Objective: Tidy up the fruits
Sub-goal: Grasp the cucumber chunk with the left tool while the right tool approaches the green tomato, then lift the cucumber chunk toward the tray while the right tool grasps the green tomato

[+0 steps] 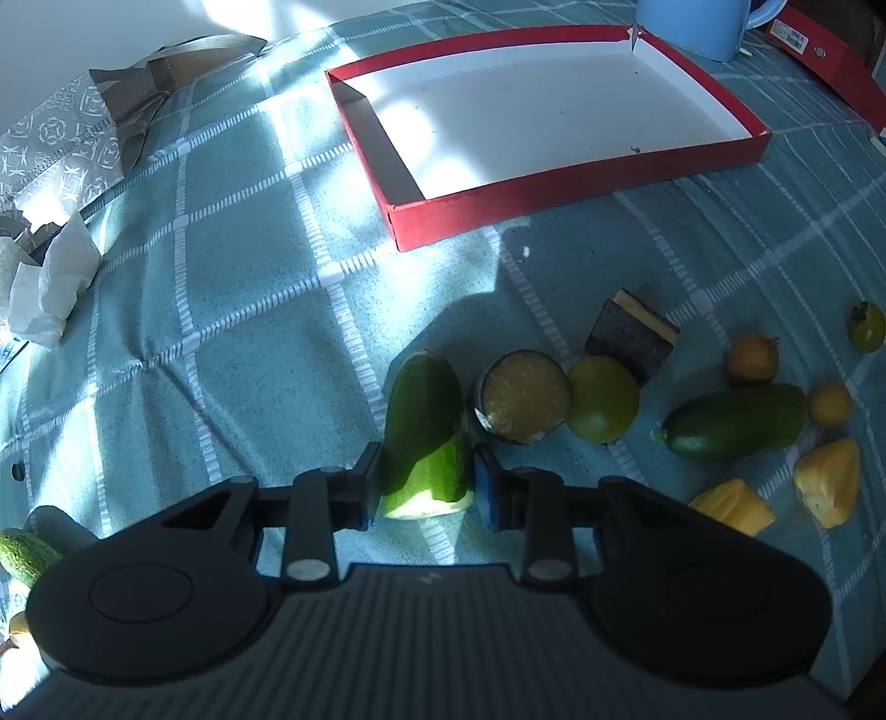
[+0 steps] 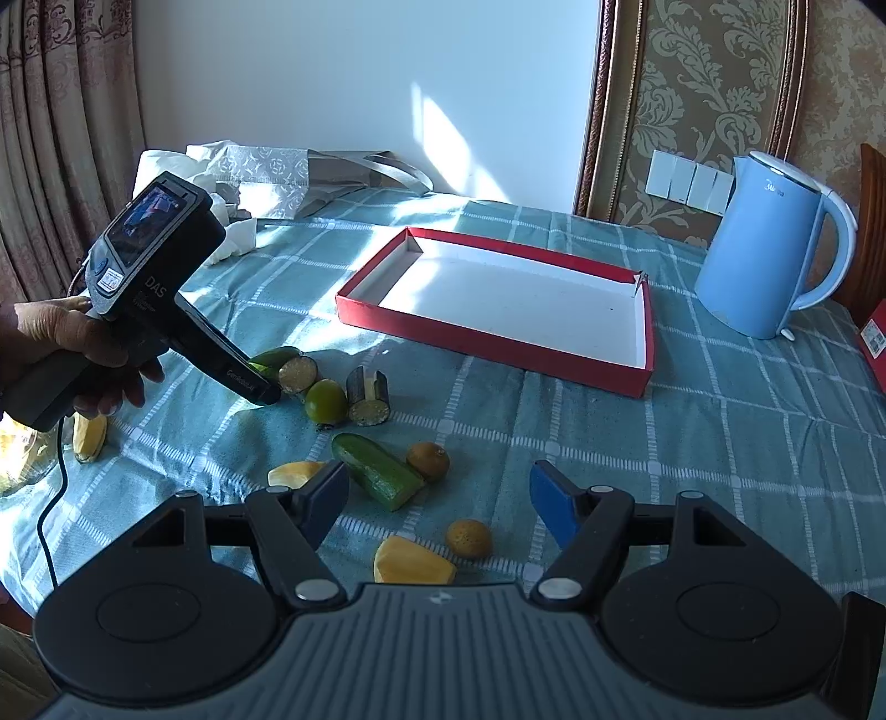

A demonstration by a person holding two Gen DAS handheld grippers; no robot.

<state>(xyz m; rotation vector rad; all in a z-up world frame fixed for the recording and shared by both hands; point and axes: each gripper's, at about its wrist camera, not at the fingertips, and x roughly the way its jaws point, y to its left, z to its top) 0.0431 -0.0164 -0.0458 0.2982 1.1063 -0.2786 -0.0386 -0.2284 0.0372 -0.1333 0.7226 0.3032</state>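
Since the left hand-held gripper [image 1: 426, 487] is clamped on the cut cucumber half [image 1: 426, 437] lying on the table [image 1: 221, 332], it should lift straight up, clear the neighbouring fruit, then head for the empty red box [image 1: 581, 194]. Right hand-held gripper [image 2: 437, 498] hangs half-open, holding nothing.

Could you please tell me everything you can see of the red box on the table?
The red box is a shallow rectangular tray, seemingly cardboard, red outside and white inside. It lies flat and open-topped on the checked teal tablecloth, with nothing inside but a few dark specks. One far corner looks split. Sunlight falls across its floor. It sits beyond the cut produce, with the blue kettle beside it, apart.
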